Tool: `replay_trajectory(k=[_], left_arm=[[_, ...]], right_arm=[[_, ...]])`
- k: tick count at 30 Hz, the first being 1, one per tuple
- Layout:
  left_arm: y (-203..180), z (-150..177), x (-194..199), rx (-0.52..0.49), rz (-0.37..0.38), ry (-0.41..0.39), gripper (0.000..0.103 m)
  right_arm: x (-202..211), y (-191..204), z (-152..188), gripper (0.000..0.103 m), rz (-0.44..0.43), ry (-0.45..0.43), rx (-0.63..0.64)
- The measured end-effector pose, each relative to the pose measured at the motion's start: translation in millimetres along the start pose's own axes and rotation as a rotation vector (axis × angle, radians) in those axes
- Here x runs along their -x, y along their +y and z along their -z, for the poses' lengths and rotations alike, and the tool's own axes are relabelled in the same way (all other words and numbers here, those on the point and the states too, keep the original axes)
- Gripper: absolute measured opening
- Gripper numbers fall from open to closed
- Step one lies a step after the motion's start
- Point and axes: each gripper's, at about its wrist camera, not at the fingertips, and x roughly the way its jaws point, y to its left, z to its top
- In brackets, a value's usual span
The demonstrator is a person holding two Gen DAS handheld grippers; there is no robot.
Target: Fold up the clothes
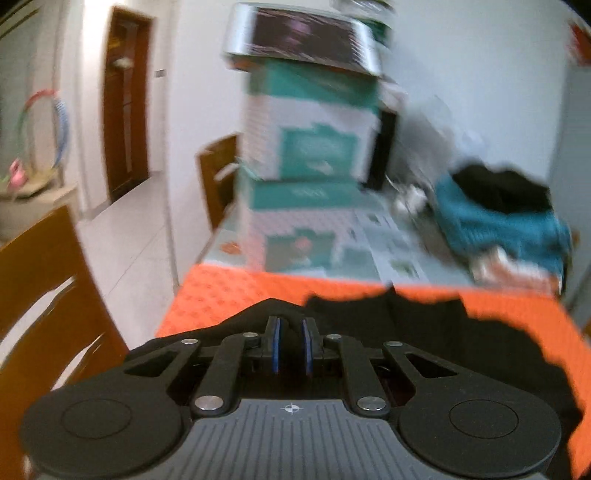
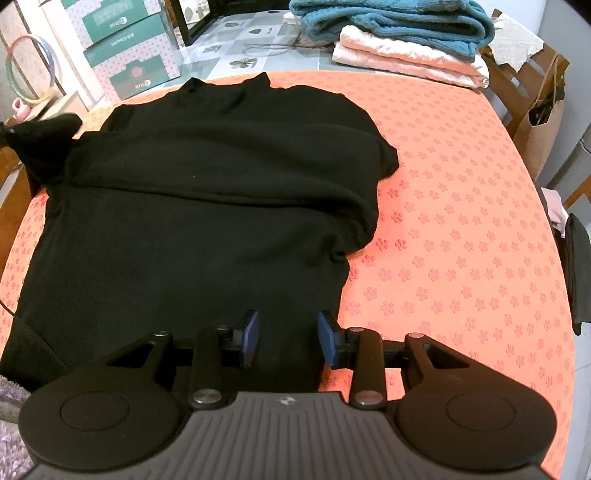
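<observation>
A black sweater [image 2: 207, 206] lies spread on the orange patterned tablecloth [image 2: 461, 221], its right sleeve folded across the chest. My right gripper [image 2: 288, 339] is open, its blue pads hovering over the sweater's near hem at the right corner, empty. At the far left of the right wrist view a lifted black sleeve [image 2: 44, 140] rises off the table. In the blurred left wrist view my left gripper [image 1: 291, 343] is shut on black sweater fabric [image 1: 291, 332], held above the table's left side.
A folded teal knit [image 2: 391, 18] and a pink towel [image 2: 406, 55] are stacked at the back right. Teal and white boxes [image 2: 125, 51] stand at the back left. Wooden chairs [image 1: 48, 295] flank the table, and a paper bag [image 2: 543, 125] hangs at the right.
</observation>
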Motion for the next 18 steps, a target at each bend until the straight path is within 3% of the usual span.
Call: replay_trajectory(k=[4, 6, 9, 11, 18], left_arm=[[-14.7, 22.9, -17.2, -0.085, 0.021, 0.099, 0.018], [-15.1, 32.4, -20.5, -0.089, 0.052, 0.142, 0.025], [-1.0, 30.2, -10.6, -0.034, 0.075, 0.138, 0.039], [8.5, 28.7, -3.8, 0.004, 0.090, 0.135, 0.058], [46.5, 22.8, 19.2, 0.160, 0.123, 0.131, 0.071]], right_arm=[[-0.2, -1.4, 1.1, 0.042, 0.000, 0.000, -0.006], [0.2, -0.5, 1.3, 0.043, 0.002, -0.001, -0.003], [0.6, 0.8, 1.3, 0.044, 0.006, -0.004, 0.002], [0.0, 1.2, 1.1, 0.045, 0.008, -0.001, 0.006], [2.3, 13.4, -3.7, 0.046, 0.021, -0.007, 0.065]])
